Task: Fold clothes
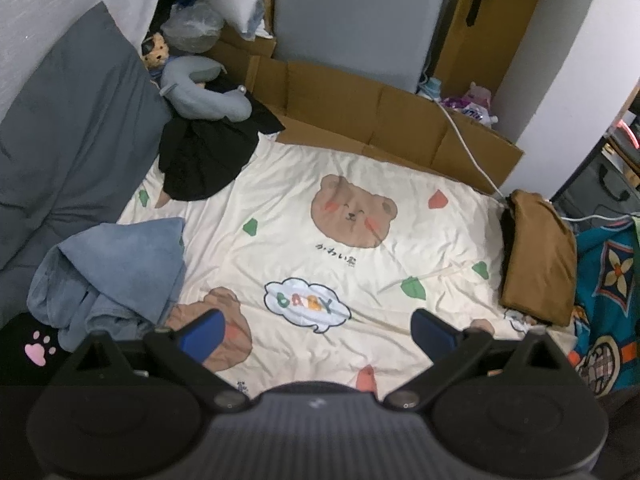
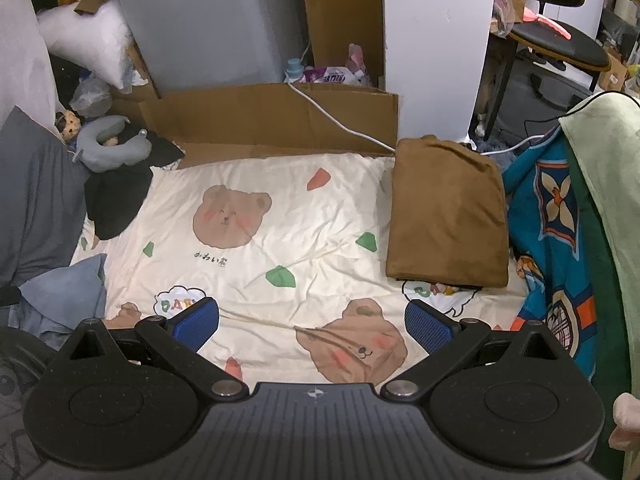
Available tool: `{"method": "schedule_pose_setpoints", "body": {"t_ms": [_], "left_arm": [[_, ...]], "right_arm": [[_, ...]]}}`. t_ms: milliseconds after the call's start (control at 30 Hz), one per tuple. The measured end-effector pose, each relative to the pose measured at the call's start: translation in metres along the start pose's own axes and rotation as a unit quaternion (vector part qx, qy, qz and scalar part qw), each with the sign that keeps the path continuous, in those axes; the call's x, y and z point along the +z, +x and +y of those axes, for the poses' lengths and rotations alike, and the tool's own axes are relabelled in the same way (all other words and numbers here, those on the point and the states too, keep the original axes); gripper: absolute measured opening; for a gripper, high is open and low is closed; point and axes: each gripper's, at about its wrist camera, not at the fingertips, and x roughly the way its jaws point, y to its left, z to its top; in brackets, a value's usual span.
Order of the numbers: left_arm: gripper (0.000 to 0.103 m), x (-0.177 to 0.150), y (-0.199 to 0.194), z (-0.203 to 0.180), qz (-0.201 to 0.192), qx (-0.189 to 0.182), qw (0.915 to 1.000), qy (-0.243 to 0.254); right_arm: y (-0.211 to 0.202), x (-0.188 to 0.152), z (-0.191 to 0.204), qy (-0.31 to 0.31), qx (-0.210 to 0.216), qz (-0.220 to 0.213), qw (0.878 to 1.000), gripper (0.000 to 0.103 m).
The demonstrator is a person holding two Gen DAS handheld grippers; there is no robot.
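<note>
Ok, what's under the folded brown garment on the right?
A dark layer, probably another garment, peeks out beneath the brown garment, along its near edge and, in the left wrist view, its left side. Below lies the bear-print sheet. The rest is covered.

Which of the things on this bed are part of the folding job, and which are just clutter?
For the job:
- folded brown garment, already done
- crumpled blue garment, unfolded
- black garment, unfolded
- left hand-held gripper and right hand-held gripper, both open and empty

Lying about:
- neck pillow
- plush toy
- cardboard
- white cable
- bear-print sheet, the work surface
</note>
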Motion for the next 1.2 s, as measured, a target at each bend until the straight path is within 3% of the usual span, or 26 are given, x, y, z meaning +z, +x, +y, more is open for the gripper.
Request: {"method": "schedule_pose_setpoints", "body": {"t_ms": [567, 1000, 1200], "left_arm": [[0.100, 0.022, -0.007, 0.013, -0.013, 0.000, 0.9998, 0.015], [0.100, 0.030, -0.008, 0.050, -0.034, -0.013, 0.9993, -0.006], [0.098, 0.029, -0.008, 0.068, -0.034, -0.016, 0.9991, -0.021]], "right_arm": [[0.002, 0.019, 0.002, -0.002, 0.003, -0.013, 1.000, 0.102], [0.013, 0.025, 0.000, 0.011, 0.018, -0.031, 0.999, 0.102], [0.020, 0.026, 0.001, 0.009, -0.005, -0.036, 0.999, 0.102]]}}
